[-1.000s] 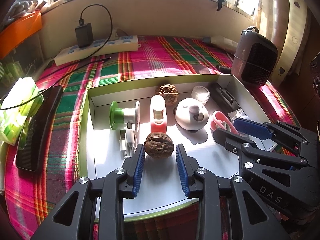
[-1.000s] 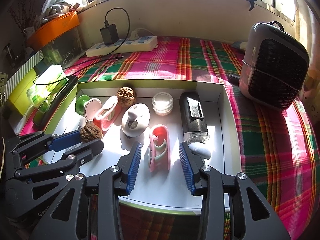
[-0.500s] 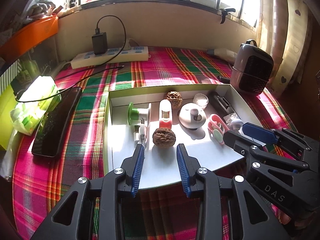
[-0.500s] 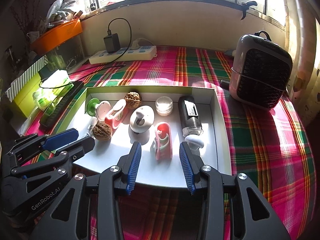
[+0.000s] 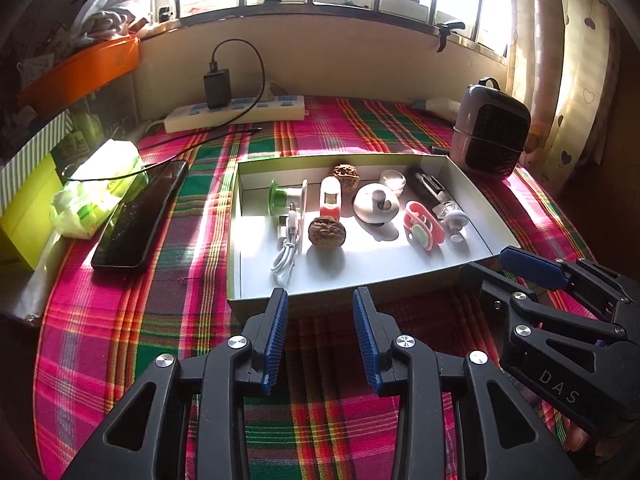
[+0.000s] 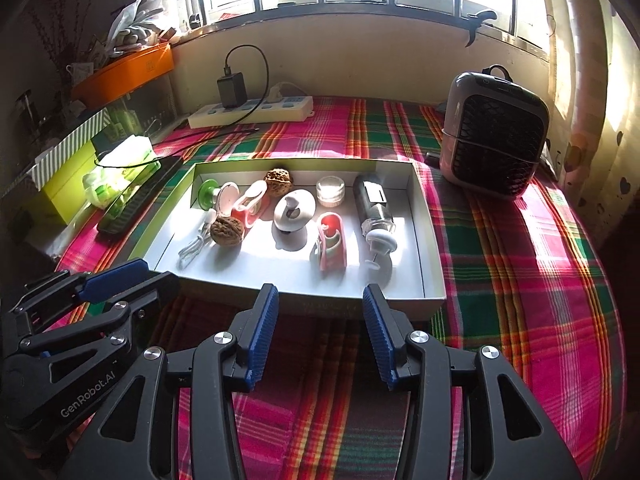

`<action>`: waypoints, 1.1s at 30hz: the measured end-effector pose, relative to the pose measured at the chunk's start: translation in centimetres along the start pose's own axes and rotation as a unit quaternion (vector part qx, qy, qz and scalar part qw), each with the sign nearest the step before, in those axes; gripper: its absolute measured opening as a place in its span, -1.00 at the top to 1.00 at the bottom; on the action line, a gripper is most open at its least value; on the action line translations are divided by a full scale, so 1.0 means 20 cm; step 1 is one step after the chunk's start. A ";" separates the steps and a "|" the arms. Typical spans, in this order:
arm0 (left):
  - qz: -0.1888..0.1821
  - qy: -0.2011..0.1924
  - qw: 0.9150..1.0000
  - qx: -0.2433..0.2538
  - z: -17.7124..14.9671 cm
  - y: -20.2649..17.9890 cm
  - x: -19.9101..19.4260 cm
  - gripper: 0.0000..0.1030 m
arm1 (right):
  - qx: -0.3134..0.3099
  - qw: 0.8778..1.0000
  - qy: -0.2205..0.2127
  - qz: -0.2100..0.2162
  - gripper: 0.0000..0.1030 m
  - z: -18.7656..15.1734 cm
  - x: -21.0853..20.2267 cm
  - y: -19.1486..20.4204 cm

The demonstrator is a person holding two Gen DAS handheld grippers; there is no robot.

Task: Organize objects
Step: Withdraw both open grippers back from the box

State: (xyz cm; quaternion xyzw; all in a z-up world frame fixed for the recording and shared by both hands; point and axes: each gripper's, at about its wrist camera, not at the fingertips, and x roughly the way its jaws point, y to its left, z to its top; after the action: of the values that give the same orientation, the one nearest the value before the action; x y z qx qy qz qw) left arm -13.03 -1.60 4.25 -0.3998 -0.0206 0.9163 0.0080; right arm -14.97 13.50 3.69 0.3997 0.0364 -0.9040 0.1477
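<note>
1. Box (image 5: pixel 472 264) sits on the plaid surface (image 5: pixel 120 352) and holds all the small things: two walnuts, the near one (image 5: pixel 327 231) beside a white cable (image 5: pixel 285 258) and the far one (image 5: pixel 344 172) by the back wall; a green-and-white spool (image 5: pixel 286 199); a red-and-white case (image 5: pixel 330 200); a round white disc (image 5: pixel 376 208); a pink clip (image 5: pixel 423 226); a small clear jar (image 5: pixel 391 181); a dark bottle (image 6: pixel 374 206); and a white knob (image 6: pixel 382 242) at the bottle's near end.
2. Judging by how they lie, the gathering looks done or nearly so. Nothing loose of that kind shows on the cloth outside the box; what remains, if anything, is tidying their rows inside it.
3. Left claw (image 5: pixel 320 334) hangs short of the box's near wall, its pads spread with nothing between them.
4. Right claw (image 6: pixel 320 332) also hangs near that wall, to the right of the left one. Its jaws have just been opening, and they are empty.
5. Phone (image 5: pixel 140 220), tissue pack (image 5: pixel 100 188), power strip (image 5: pixel 236 110) and heater (image 6: pixel 494 136) lie outside the box, apparently not part of the sorting.
6. Writing: "DAS" shows on the right claw's body in the left view, and "GenRobot.AI" on the left claw's body in the right view. The labels on the green carton (image 5: pixel 24 200) at far left are too small to read.
</note>
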 end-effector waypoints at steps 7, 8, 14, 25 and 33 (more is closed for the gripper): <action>-0.005 0.020 1.000 -0.006 -0.10 -0.01 0.00 0.38 | 0.005 1.000 0.017 -0.010 0.10 -0.09 0.00 -0.01; -0.006 0.021 1.000 -0.008 -0.11 -0.01 0.00 0.38 | 0.004 1.000 0.019 -0.012 0.09 -0.10 0.00 -0.01; -0.002 0.034 0.999 -0.012 -0.19 -0.02 0.00 0.38 | 0.008 0.999 0.028 -0.020 0.00 -0.17 0.00 -0.03; 0.003 0.044 0.999 -0.015 -0.26 -0.02 -0.02 0.38 | 0.010 0.998 0.045 -0.031 0.00 -0.27 -0.01 -0.04; 0.015 0.038 0.999 -0.009 -0.29 -0.05 -0.04 0.37 | 0.013 0.998 0.042 -0.044 -0.15 -0.30 -0.03 -0.06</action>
State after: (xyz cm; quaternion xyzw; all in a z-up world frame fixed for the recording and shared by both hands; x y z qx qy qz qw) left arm -8.30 -0.51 0.91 -0.4349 -0.0222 0.9002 -0.0084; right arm -10.69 15.98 -0.03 0.4374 0.0480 -0.8923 0.1008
